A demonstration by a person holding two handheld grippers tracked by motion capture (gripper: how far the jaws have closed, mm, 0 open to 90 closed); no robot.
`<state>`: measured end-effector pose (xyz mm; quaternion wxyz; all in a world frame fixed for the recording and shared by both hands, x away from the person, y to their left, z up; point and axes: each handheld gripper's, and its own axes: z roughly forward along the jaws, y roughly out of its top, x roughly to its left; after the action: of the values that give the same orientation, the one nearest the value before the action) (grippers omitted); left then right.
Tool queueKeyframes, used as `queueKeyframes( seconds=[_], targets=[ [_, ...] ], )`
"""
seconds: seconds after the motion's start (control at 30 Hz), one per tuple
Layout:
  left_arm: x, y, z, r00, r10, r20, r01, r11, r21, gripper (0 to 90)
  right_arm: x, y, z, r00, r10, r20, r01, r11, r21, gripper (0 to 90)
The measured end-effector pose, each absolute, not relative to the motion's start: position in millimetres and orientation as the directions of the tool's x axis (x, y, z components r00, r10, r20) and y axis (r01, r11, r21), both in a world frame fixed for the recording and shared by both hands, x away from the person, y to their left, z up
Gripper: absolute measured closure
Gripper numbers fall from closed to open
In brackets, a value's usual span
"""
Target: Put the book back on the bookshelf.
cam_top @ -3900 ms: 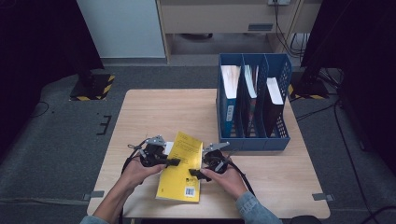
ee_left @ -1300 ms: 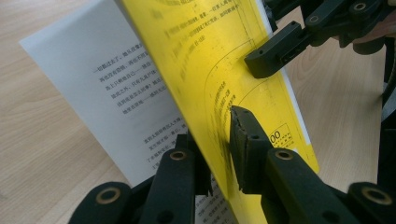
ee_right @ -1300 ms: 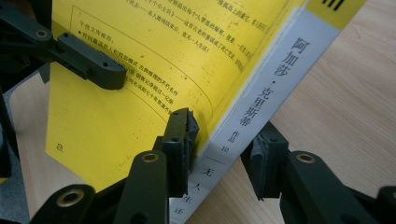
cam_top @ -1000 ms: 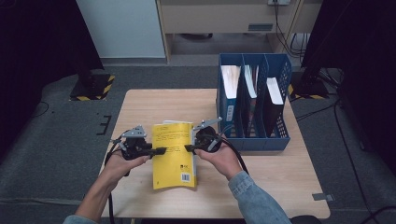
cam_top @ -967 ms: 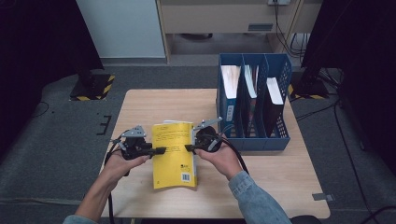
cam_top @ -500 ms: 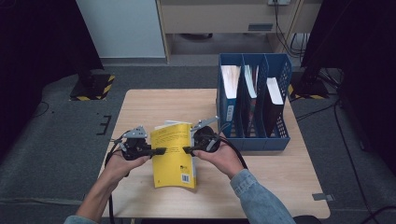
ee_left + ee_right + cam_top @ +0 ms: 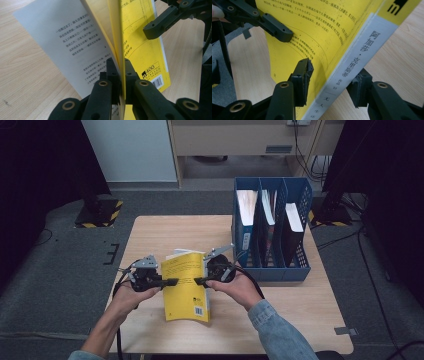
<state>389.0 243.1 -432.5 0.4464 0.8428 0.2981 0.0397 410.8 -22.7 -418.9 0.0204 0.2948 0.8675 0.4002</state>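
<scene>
One yellow book (image 7: pixel 186 285); two grippers: left (image 7: pixel 167 282) clamped, right (image 7: pixel 199 281) loose.

The book (image 7: pixel 186 282) lies on the table (image 7: pixel 150 232) between the left gripper (image 7: pixel 170 282) and right gripper (image 7: pixel 199 281); the file rack (image 7: pixel 272 260) stands behind the right one.

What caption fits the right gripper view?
Right hand-held gripper straddling the yellow book at its spine, jaws just opening; left hand-held gripper pinches the cover.
</scene>
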Motion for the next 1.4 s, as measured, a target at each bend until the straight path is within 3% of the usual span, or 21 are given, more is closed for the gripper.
queueKeyframes(
  seconds=[0.33,0.57,0.87,1.03,1.4],
  targets=[
    [391,244,-428,0.81,0.553,-0.197,0.467,-0.404,0.786,86.4,414,-19,-416,-0.804,0.572,0.163,0.496,0.494,0.714,66.8],
    [402,251,-426,0.755,0.631,-0.179,0.484,-0.352,0.801,76.4,419,-22,-407,-0.785,0.611,0.105,0.473,0.481,0.738,69.9],
    [404,248,-423,0.764,0.626,-0.154,0.472,-0.379,0.796,81.3,419,-23,-400,-0.798,0.595,0.092,0.455,0.497,0.739,70.2],
    [401,248,-416,0.778,0.608,-0.159,0.457,-0.373,0.808,84.0,416,-23,-389,-0.819,0.569,0.075,0.429,0.52,0.739,65.1],
    [407,242,-408,0.775,0.621,-0.115,0.435,-0.393,0.81,85.4,427,-23,-381,-0.802,0.595,0.057,0.424,0.5,0.755,70.4]
  ],
)
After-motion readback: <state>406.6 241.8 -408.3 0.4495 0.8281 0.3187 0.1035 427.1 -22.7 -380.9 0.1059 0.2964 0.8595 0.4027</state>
